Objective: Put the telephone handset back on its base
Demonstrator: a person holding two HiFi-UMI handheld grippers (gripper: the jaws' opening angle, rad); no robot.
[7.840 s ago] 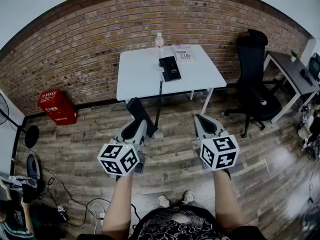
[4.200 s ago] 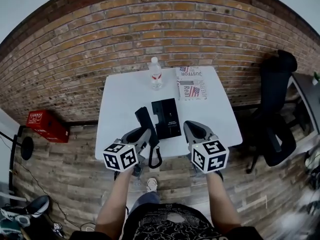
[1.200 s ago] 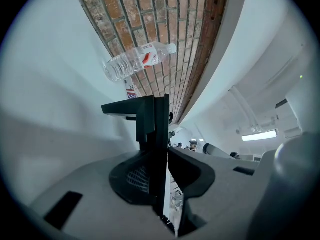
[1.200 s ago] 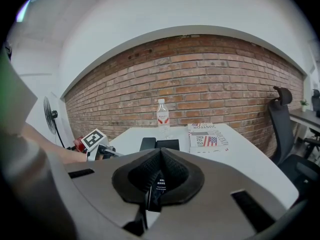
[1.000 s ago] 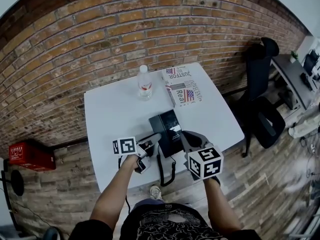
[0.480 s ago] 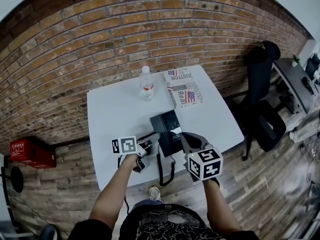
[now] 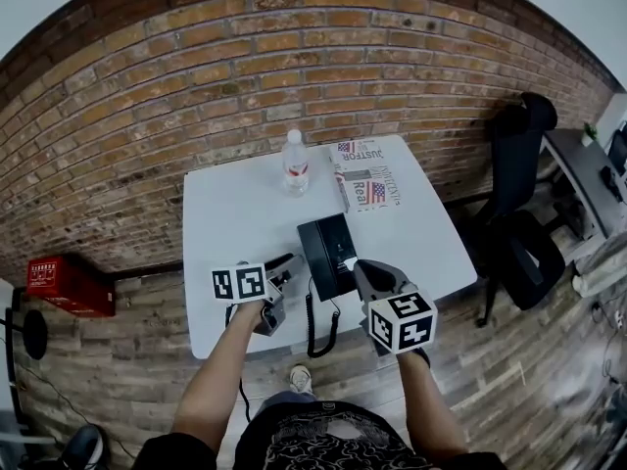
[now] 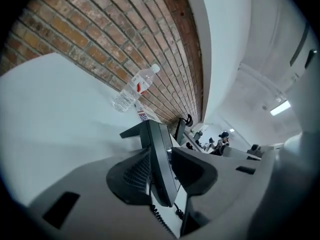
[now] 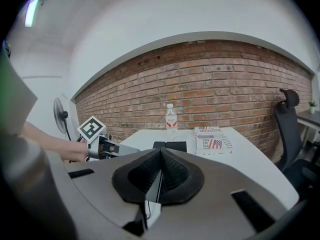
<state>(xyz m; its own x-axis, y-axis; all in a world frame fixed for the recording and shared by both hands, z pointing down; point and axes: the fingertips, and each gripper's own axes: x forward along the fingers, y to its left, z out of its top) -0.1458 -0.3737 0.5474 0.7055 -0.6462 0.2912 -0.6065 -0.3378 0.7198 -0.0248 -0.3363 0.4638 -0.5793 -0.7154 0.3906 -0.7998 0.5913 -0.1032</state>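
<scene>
The black telephone (image 7: 330, 255) lies near the white table's (image 7: 235, 223) front edge, and its handset (image 7: 313, 259) rests along the left side of the base. My left gripper (image 7: 283, 263) is just left of it, a little apart, jaws open. In the left gripper view the handset's edge (image 8: 159, 149) shows in the gap between the open jaws, and the pads do not press on it. My right gripper (image 7: 352, 263) hovers at the phone's front right corner with its pads (image 9: 172, 176) meeting, shut on nothing. The phone (image 9: 170, 146) also shows beyond them.
A water bottle (image 7: 295, 173) and a magazine (image 7: 370, 186) stand at the table's back, near the brick wall. The coiled cord (image 7: 319, 333) hangs off the front edge. A black office chair (image 7: 517, 199) is to the right and a red crate (image 7: 63, 284) to the left, both on the floor.
My left gripper has let go of the handset and drawn back a little to the left. The handset stays on the base. The right gripper has barely moved.
</scene>
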